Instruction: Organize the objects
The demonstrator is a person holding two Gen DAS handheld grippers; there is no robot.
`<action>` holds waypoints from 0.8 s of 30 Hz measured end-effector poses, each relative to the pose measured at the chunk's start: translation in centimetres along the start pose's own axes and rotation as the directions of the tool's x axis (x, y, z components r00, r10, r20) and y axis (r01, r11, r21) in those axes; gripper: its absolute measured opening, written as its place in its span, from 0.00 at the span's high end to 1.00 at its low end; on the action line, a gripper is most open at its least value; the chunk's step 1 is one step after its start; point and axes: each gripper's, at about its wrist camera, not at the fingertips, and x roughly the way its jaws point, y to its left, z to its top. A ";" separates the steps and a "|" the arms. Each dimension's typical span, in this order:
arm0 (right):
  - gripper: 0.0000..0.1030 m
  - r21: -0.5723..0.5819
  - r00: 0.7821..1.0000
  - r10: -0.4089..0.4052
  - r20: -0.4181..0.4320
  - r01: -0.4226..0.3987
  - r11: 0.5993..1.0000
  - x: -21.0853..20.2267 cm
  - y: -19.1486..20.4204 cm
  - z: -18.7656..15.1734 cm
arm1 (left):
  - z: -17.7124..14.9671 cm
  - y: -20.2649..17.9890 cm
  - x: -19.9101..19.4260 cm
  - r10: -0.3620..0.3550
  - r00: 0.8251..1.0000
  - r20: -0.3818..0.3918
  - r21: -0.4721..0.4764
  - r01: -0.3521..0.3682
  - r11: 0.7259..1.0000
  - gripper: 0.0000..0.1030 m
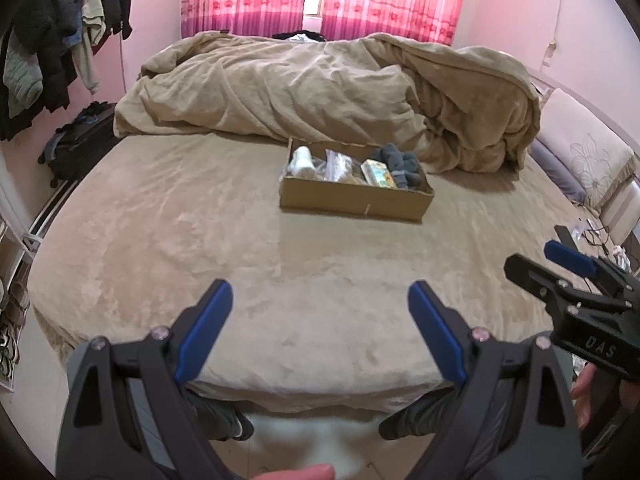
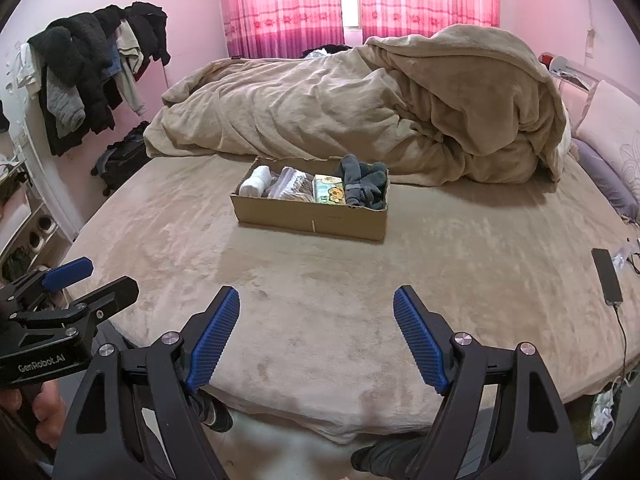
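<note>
A shallow cardboard box (image 1: 352,202) (image 2: 308,216) sits mid-bed. It holds a white rolled item (image 1: 301,159) (image 2: 256,184), clear plastic bags (image 1: 336,166) (image 2: 292,186), a green printed carton (image 1: 378,174) (image 2: 330,192) and dark grey socks (image 1: 404,164) (image 2: 364,182). My left gripper (image 1: 320,292) is open and empty, near the bed's front edge, far from the box. My right gripper (image 2: 316,300) is open and empty, also at the front edge. Each gripper shows at the side of the other's view (image 1: 540,262) (image 2: 94,276).
A crumpled beige duvet (image 1: 320,84) (image 2: 360,112) lies behind the box. A phone on a cable (image 2: 607,276) lies at the bed's right edge. Clothes hang on a rack (image 2: 92,60) at the left, with a dark suitcase (image 1: 80,144) below. Pillows (image 2: 608,128) are at the right.
</note>
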 end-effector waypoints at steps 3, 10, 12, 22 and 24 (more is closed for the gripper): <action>0.20 0.003 1.000 0.000 0.000 0.000 1.000 0.1 -0.2 0.0 | 0.0 0.0 0.0 -0.002 1.000 -0.001 -0.001 0.001 1.000 0.12; 0.20 0.002 1.000 0.000 0.000 0.000 1.000 0.1 -0.2 0.0 | 0.0 -0.2 0.0 -0.003 1.000 -0.002 0.001 0.003 1.000 0.12; 0.20 0.002 1.000 0.000 0.000 0.000 1.000 0.1 -0.2 0.0 | 0.0 -0.4 0.1 -0.007 1.000 -0.004 0.004 0.007 1.000 0.12; 0.20 0.007 1.000 0.000 -0.002 0.000 1.000 0.1 -0.6 -0.1 | 0.1 -0.7 0.1 -0.007 1.000 -0.002 0.007 0.007 1.000 0.12; 0.20 0.007 1.000 0.001 0.000 -0.001 1.000 0.1 -0.6 0.0 | 0.1 -0.7 0.2 -0.008 1.000 -0.003 0.007 0.008 1.000 0.12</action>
